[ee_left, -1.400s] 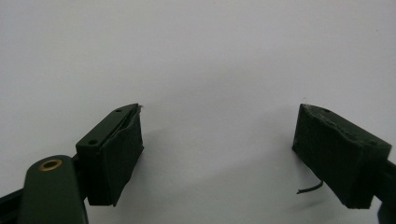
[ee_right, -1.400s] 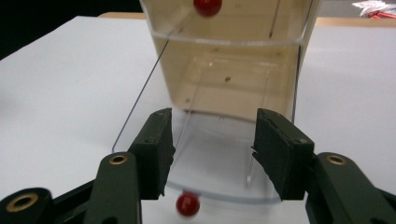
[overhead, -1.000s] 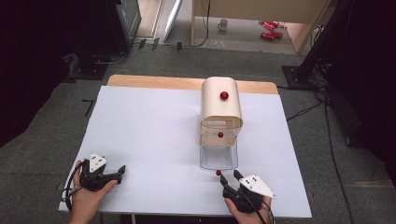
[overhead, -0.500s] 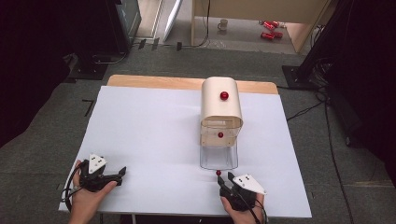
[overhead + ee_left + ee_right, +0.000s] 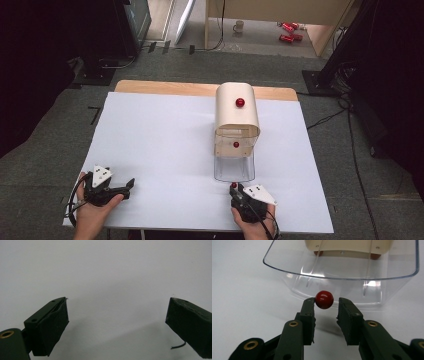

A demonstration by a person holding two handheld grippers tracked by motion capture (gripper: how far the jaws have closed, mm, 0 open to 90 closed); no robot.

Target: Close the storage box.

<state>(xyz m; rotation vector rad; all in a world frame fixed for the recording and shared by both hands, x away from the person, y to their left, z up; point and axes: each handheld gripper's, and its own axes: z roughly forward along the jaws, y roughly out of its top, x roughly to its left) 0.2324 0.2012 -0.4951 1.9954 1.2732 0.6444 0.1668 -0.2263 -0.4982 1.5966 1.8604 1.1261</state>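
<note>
Red knob (image 5: 324,299) on the front of the clear drawer (image 5: 342,287) sits between the tips of our right gripper (image 5: 325,306), touching the left pad and with a sliver of daylight to the right one, so the jaws are narrowed around it but not yet clamped. Against the high views from a second ago and half a second ago, our right hand (image 5: 252,220) has drawn slightly back toward the near edge of the table (image 5: 165,145), and the clear drawer stands pulled out of the cream cabinet (image 5: 237,117) about as far as it did then. We judge the drawer to be at or near the end of its pull, and the gripper either just letting go of the knob or about to.

Our left gripper (image 5: 107,186) rests on the white table top near the front left corner; in the left gripper view its jaws stand wide apart with nothing between them.

Room is tight on our side: in the high view the right gripper (image 5: 239,192) lies just short of the near table edge, so little is left for pulling farther back. To the left of the drawer the white surface is open all the way across to the left gripper, and the right side has a bare strip before the table's right edge. A second red knob (image 5: 240,102) sits on top of the cabinet, well clear of both grippers.
</note>
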